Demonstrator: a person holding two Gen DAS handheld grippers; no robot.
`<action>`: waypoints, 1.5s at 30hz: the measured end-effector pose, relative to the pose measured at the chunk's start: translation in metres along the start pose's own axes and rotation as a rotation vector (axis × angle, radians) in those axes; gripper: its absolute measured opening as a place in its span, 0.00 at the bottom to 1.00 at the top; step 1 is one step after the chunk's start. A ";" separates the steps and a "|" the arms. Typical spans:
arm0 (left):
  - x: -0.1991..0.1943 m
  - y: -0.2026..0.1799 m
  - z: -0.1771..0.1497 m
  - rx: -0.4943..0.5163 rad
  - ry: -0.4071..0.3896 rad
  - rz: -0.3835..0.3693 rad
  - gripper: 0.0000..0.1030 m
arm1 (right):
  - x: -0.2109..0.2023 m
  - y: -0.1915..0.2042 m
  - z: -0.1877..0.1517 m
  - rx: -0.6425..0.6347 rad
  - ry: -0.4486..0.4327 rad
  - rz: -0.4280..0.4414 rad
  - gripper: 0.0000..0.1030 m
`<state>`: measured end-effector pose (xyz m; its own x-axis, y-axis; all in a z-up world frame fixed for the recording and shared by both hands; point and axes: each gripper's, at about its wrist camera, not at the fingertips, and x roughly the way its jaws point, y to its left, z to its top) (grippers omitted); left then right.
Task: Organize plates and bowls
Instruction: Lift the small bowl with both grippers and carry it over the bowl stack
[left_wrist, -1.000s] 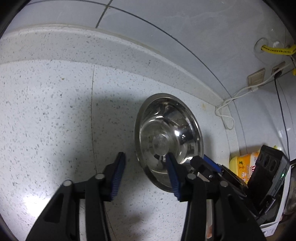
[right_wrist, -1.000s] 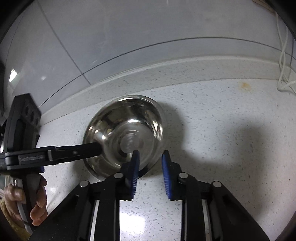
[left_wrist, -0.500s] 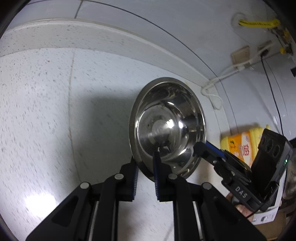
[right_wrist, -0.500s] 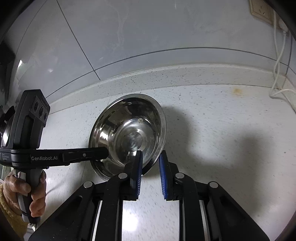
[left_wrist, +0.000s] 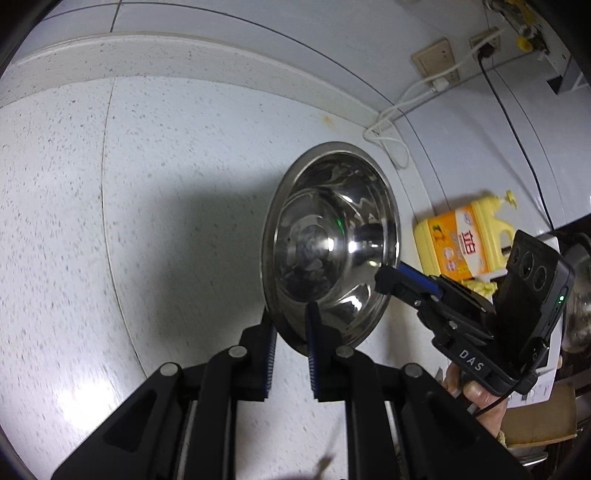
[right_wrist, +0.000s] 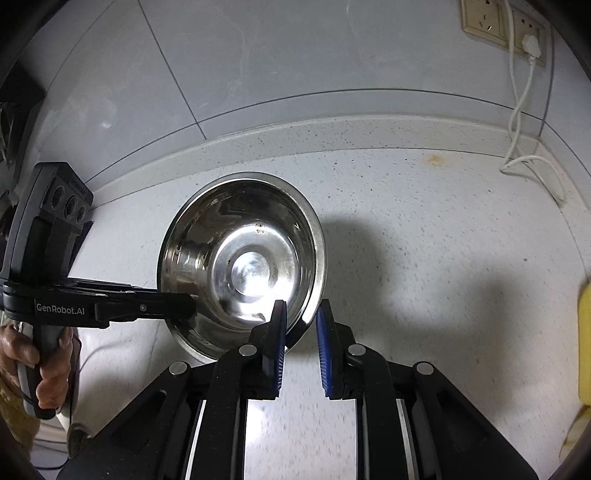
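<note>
Two-handed lift of a steel bowl, seen from both wrist cameras. Nearest the lens in the left wrist view, the left gripper (left_wrist: 290, 332) is clamped on the near rim of the steel bowl (left_wrist: 325, 240), one blue pad inside the wall and one outside; its jaws have just been closing, with the rim between them. In the right wrist view the right gripper (right_wrist: 301, 325) likewise pinches the rim at its own near edge, jaws drawn almost together with only the thin lip between. Each gripper also appears in the other's view, biting the rim from the side. The bowl is held tilted, with its inside turned towards both cameras, and appears to be clear of the speckled worktop (left_wrist: 166, 166), over the stretch in front of the worktop's raised back edge; its shadow falls on the stone beside it.

Handling, as a judgement: the bowl looks light, rigid and not fragile, but polished metal is slippery, and a thin rim gives the pads little to bite. Two grips spaced apart on the rim should resist swinging; a single grip would probably let it pivot.

Farther off, a yellow detergent bottle (left_wrist: 465, 243) lies towards the worktop's right end, and a white cable (right_wrist: 521, 110) hangs from wall sockets (right_wrist: 502, 26) above the back edge.
</note>
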<state>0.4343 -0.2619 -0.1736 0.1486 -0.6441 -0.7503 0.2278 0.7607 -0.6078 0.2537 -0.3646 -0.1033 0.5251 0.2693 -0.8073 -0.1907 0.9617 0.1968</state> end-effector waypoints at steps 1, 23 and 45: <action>-0.004 0.000 -0.005 0.007 0.006 0.005 0.13 | -0.005 0.001 -0.002 0.000 -0.002 0.004 0.14; -0.055 -0.023 -0.121 -0.036 0.056 -0.087 0.13 | -0.050 0.040 -0.026 -0.068 0.026 0.004 0.14; -0.122 0.038 -0.289 -0.226 0.066 -0.028 0.13 | -0.033 0.142 -0.113 -0.098 0.204 0.184 0.14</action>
<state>0.1469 -0.1314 -0.1803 0.0799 -0.6643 -0.7431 0.0089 0.7460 -0.6659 0.1156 -0.2426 -0.1121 0.2989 0.4133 -0.8601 -0.3515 0.8857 0.3034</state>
